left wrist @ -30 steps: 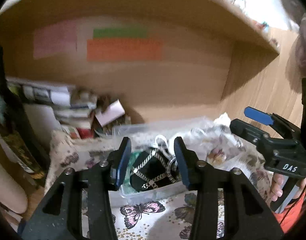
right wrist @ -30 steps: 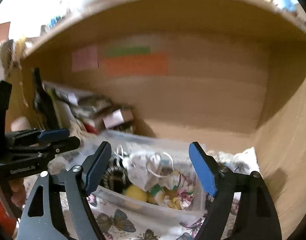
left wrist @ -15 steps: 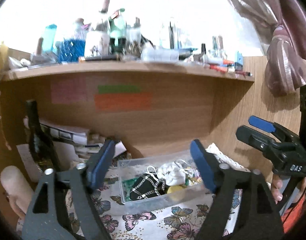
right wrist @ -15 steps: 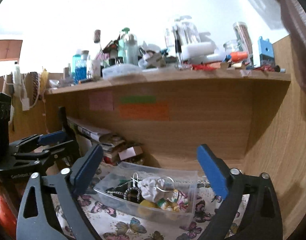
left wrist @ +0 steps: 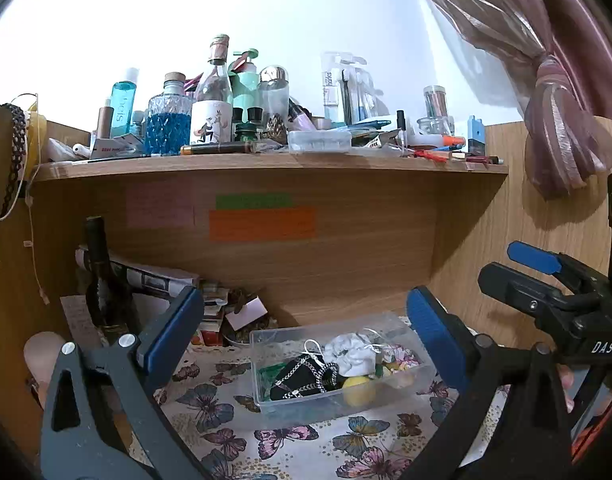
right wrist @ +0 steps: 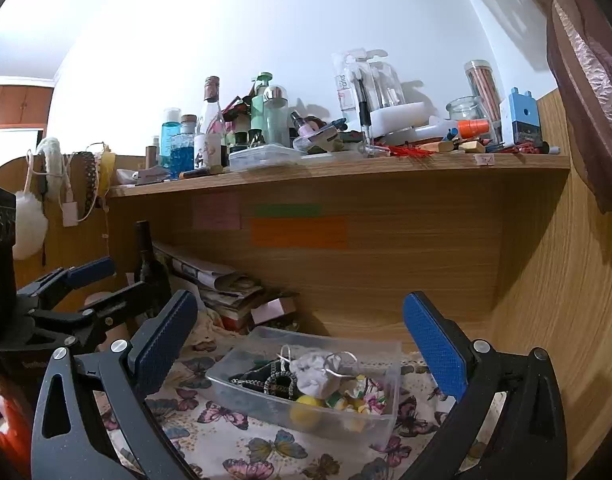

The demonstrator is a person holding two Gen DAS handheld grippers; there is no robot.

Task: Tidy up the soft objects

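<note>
1. Position: the clear plastic bin [left wrist: 341, 364] sits on the butterfly-print surface [left wrist: 210, 404], ahead of and below both tools, centred between the fingers in each wrist view.
2. Contents: a black chain-trimmed pouch [left wrist: 302, 376], a white crumpled cloth [left wrist: 353, 354], a yellow ball [left wrist: 357, 390] and a floral fabric piece [left wrist: 397, 356] lie inside the bin, touching one another.
3. Left hand-held gripper [left wrist: 302, 336]: jaws spread wide, holding nothing, well apart from the bin.
4. Right hand-held gripper [right wrist: 298, 340]: jaws likewise spread wide and empty, also clear of the bin.
5. Long axis: the bin runs left to right across the surface, with its right end angled slightly away in the left wrist view.
6. Nearer tool: neither is plainly closer. The black pouch lies toward the left tool's side; the floral fabric lies toward the right tool's side.
7. Edges: the bin wall stands between each tool and the contents, so entry is judged to require a descent from above the rim.
8. Clearance: the wooden back panel [left wrist: 345, 256] stands just behind the bin, the side panel [right wrist: 545, 300] to its right, and a stack of papers [right wrist: 222, 280] with a dark bottle [left wrist: 102, 280] to its left. Open room lies in front, on the cloth-covered surface.
</note>
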